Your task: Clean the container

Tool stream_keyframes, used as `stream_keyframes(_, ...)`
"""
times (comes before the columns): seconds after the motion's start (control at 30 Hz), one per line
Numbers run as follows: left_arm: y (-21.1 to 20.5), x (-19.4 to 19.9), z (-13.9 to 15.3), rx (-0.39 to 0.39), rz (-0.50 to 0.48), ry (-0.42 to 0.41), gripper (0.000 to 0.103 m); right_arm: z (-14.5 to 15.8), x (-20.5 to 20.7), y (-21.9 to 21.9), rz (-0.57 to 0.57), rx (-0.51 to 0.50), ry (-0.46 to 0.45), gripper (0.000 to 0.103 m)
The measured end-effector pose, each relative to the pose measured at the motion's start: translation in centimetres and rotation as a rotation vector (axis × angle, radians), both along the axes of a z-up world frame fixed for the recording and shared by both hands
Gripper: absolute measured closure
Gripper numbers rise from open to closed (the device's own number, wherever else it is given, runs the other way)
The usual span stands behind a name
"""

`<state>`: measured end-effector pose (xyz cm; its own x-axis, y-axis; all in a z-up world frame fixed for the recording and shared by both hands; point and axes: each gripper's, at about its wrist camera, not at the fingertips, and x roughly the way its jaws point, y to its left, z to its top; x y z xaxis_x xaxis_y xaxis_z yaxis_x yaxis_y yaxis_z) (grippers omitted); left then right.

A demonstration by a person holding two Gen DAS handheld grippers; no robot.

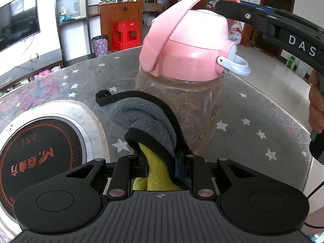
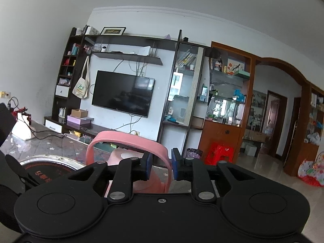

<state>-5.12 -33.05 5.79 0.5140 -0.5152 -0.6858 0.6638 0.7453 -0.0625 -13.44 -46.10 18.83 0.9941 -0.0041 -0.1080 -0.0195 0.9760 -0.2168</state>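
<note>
A clear plastic bottle (image 1: pixel 182 105) with a pink domed lid (image 1: pixel 188 46) stands upright on the grey star-patterned tabletop (image 1: pixel 253 121), just to the right of a round black induction hob (image 1: pixel 40 151) set into a pale ring. A pink carrying strap (image 1: pixel 182 10) arches over the lid, and a small white spout cap (image 1: pixel 237 60) hangs open at the lid's right side. The left hand-held gripper (image 1: pixel 160 162) has its jaws clamped on a folded cloth (image 1: pixel 145 119), grey fleece with black edging on the outside and yellow underneath; the cloth's grey bulge lies against the lower left wall of the bottle. The right hand-held gripper (image 2: pixel 160 168) comes in level from the right, a person's hand (image 1: pixel 316 105) around its grip. Its blue pads (image 2: pixel 148 162) stand on either side of the pink strap, with a narrow gap showing on each side, so they do not press on it. Behind the tabletop are a wall-mounted television (image 2: pixel 123 95), dark shelving (image 2: pixel 66 70) and a red plastic stool (image 2: pixel 218 154) on the floor.
</note>
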Motion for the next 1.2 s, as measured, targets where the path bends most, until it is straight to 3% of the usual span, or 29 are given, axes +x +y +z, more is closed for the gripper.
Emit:
stream_keyframes(0.13, 0.3, -0.1, 0.5, -0.002, 0.006, -0.014, 0.081, 0.0, 0.2, 0.3, 0.006, -0.008, 0.004, 0.077)
stream_keyframes(1.0, 0.3, 0.1, 1.8, -0.008, 0.014, -0.038, 0.081, 1.7, 3.1, -0.8, 0.024, 0.023, -0.030, 0.073)
stream_keyframes(1.2, 0.3, 0.5, 1.3, -0.008, 0.030, -0.020, 0.081, 1.5, 1.4, -1.6, 0.019, 0.033, -0.015, 0.073)
